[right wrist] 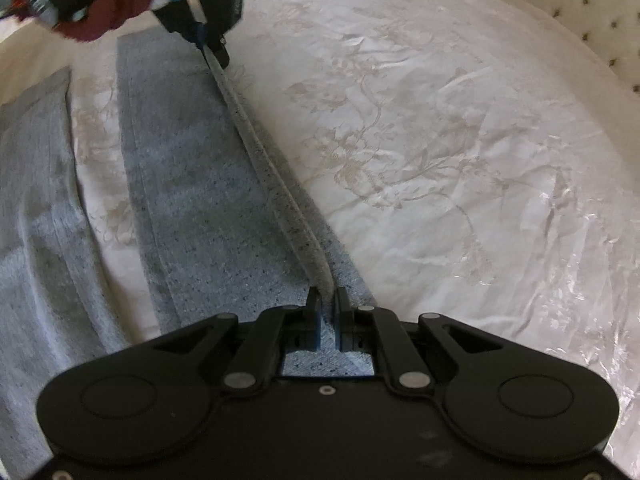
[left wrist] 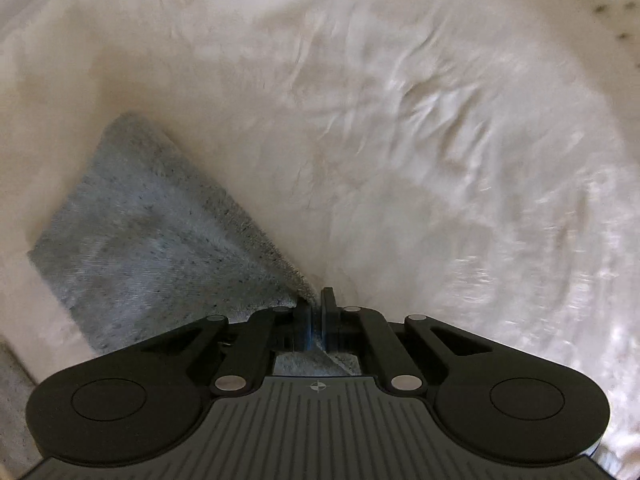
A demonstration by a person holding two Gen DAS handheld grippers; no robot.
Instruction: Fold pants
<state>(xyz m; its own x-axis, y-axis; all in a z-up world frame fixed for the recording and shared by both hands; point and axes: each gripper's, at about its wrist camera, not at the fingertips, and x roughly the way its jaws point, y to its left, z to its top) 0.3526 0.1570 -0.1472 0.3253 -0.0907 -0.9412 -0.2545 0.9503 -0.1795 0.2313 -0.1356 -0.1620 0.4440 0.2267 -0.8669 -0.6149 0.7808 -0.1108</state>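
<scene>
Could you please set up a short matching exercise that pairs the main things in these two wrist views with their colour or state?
Things:
1. pants
2. bedspread
3. left gripper
4. sleeve

Descriptions:
A. dark red
B. white with a floral pattern
C. speckled grey
D. shut on the far end of a pant-leg edge

Pairs: 1-C, 2-B, 3-D, 4-A

light: soft, even, bright | glare: sheen on bedspread (right wrist: 460, 152) toward 3 o'clock | blur: left wrist view smeared | edges: fisheye-bent, dark corners
</scene>
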